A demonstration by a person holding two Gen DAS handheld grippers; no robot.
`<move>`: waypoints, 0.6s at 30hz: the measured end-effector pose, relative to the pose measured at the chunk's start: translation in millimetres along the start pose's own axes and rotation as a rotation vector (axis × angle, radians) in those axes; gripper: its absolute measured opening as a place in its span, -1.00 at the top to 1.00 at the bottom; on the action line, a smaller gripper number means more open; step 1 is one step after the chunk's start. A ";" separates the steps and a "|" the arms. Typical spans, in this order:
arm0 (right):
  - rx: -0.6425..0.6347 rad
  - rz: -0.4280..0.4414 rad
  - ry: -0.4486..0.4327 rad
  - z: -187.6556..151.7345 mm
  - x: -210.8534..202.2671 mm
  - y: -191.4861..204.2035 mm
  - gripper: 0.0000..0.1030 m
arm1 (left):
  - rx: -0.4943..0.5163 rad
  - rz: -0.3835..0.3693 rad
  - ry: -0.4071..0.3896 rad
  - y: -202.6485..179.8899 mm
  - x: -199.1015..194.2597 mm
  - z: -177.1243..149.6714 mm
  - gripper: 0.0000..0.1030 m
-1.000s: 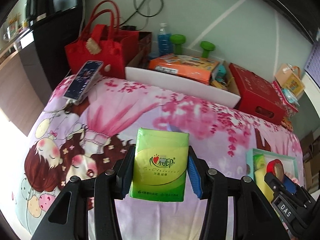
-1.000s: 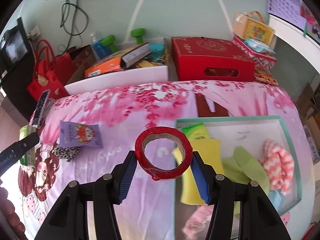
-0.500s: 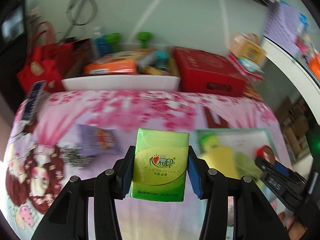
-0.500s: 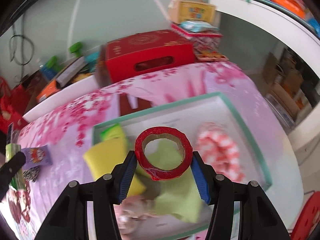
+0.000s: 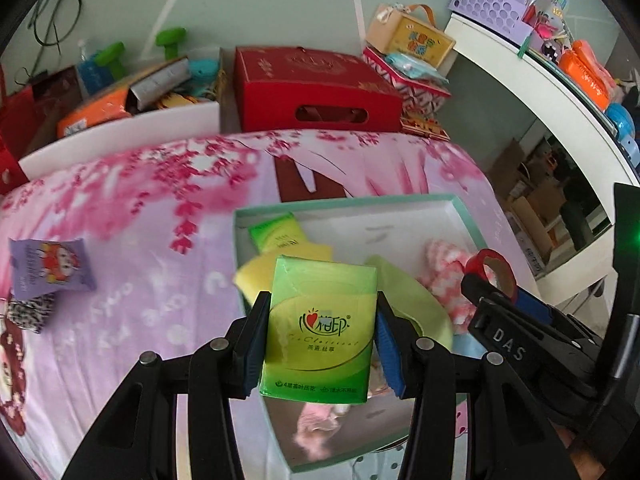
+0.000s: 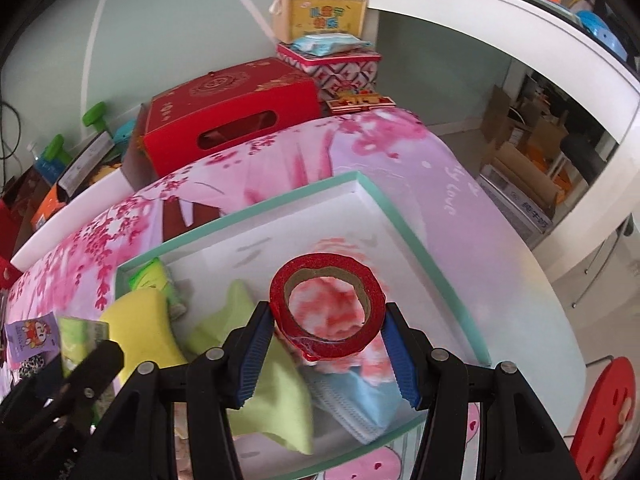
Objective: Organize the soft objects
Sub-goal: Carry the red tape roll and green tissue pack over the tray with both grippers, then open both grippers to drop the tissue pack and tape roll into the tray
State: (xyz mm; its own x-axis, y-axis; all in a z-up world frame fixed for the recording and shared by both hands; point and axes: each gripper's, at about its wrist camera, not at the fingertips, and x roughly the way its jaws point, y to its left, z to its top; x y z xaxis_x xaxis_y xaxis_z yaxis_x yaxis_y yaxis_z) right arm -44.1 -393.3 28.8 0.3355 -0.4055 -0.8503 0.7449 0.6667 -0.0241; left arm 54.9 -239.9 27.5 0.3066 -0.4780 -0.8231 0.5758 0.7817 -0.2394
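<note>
My left gripper [image 5: 318,338] is shut on a green tissue pack [image 5: 320,328], held above the near left part of a white box with a teal rim [image 5: 352,201]. My right gripper [image 6: 328,350] is shut on a red glitter tape roll [image 6: 326,314], hanging over the same box [image 6: 280,202]. Inside the box lie a yellow sponge [image 6: 138,330], green cloths [image 6: 272,400], a pink-and-white fluffy cloth [image 5: 444,272] and a blue face mask [image 6: 352,408]. The right gripper with the tape roll [image 5: 494,276] also shows at the right of the left wrist view.
A purple snack pack [image 5: 48,266] and a leopard-print piece [image 5: 26,312] lie on the pink bedspread [image 5: 140,240] left of the box. A red carton [image 5: 316,88], a white tray of packages [image 5: 120,128] and gift boxes [image 6: 320,12] line the far edge. A white desk [image 6: 520,40] stands at right.
Both grippers have swung to the right across the bed, from over the bedspread to over the teal-rimmed box. Each still grips its item; the phone and red bag have left view.
</note>
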 end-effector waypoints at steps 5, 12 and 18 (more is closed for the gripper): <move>0.032 0.002 0.010 0.6 4.1 -9.1 -0.13 | 0.028 0.008 0.009 -9.9 10.9 -1.1 0.03; 0.040 0.021 0.012 0.4 5.1 -10.0 -0.13 | 0.064 0.008 0.007 -18.3 17.4 -1.4 0.03; 0.034 0.027 0.009 0.7 4.6 -7.3 -0.14 | 0.079 -0.005 0.021 -22.5 23.7 -2.0 -0.07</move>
State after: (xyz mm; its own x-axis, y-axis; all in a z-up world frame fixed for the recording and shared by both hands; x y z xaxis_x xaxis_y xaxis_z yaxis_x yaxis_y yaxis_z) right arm -47.5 -400.4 25.5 0.3507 -0.3816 -0.8552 0.7546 0.6560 0.0168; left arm 47.6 -268.0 12.4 0.2881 -0.4722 -0.8331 0.6353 0.7452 -0.2027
